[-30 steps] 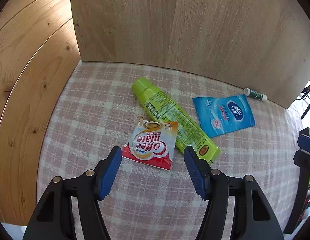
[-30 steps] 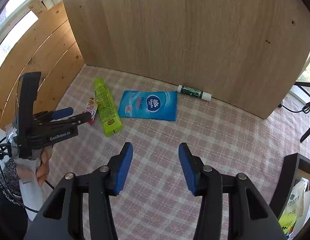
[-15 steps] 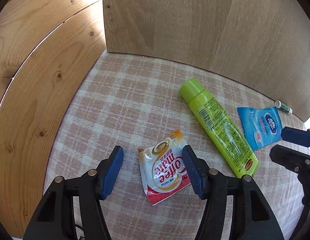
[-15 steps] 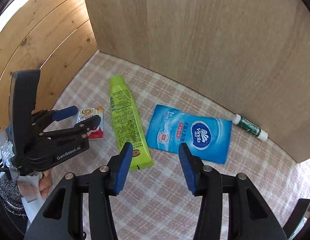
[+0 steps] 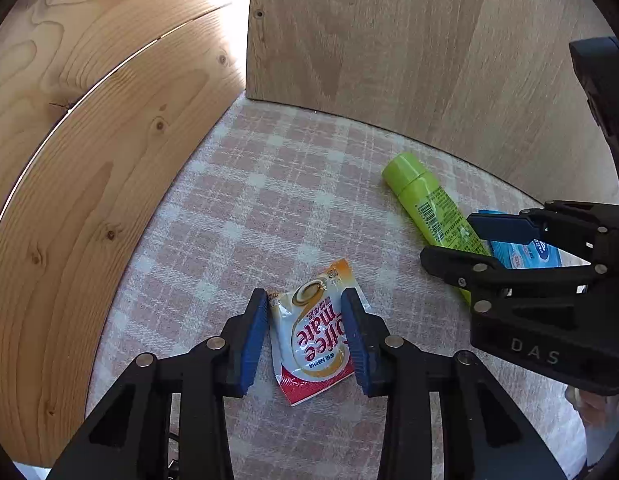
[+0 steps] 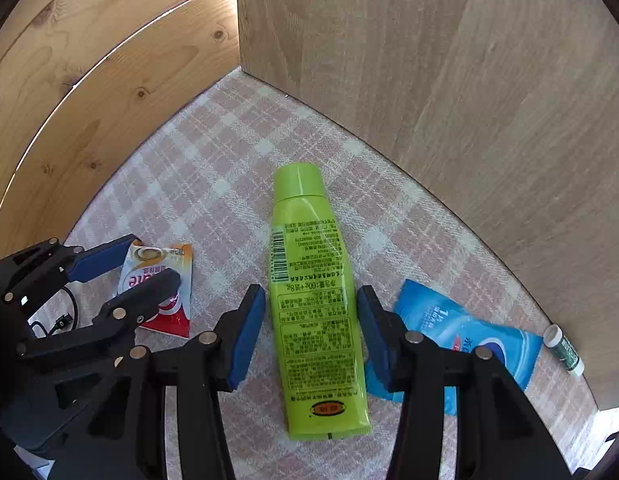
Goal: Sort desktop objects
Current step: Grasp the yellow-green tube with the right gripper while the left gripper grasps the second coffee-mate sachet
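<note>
The sachet point(image 5: 318, 334) is straddled by the left claw point(image 5: 305, 336), jaws narrowed but unclosed. The tube point(image 6: 314, 300) is straddled likewise by the right claw point(image 6: 311, 332).

blue packet point(image 6: 465, 334) half behind right tool point(image 6: 311, 330), small tube's point(image 6: 565, 350) label unreadable

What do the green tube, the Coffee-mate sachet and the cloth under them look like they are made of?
Green tube: probably soft plastic, semi-gloss; light streaks on the cap, flat crimped end. Coffee-mate sachet: thin glossy printed film, perhaps foil-lined; creases and sheen. Checked cloth: woven fabric, matte; visible weave, no glare.
</note>
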Motion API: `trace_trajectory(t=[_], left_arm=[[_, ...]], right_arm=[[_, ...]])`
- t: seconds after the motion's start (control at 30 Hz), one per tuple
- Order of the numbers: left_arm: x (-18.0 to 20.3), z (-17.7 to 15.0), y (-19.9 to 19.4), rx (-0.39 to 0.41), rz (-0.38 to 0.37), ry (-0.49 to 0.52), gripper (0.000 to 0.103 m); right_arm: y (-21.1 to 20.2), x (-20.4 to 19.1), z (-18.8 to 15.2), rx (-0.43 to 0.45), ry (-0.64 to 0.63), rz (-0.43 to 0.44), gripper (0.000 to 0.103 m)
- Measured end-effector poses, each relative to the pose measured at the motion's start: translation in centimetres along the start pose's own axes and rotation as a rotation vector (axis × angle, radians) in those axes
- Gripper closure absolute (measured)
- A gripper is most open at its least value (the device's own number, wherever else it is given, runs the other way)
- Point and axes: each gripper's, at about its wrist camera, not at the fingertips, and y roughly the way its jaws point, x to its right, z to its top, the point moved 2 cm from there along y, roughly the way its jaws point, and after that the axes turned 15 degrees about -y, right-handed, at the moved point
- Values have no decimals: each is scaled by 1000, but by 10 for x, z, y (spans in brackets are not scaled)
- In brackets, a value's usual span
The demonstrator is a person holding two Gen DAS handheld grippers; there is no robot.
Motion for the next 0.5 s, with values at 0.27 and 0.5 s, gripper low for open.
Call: trace_trajectory(t=[0.27, 0.5], left_arm=[[-8, -8, -7, 1, -39, -65, 84], [-24, -5, -18, 3, -53, -114, 90]], right_arm=[[4, -1, 5, 14, 0, -37, 61], [-8, 9, -2, 59, 92, -20, 62]])
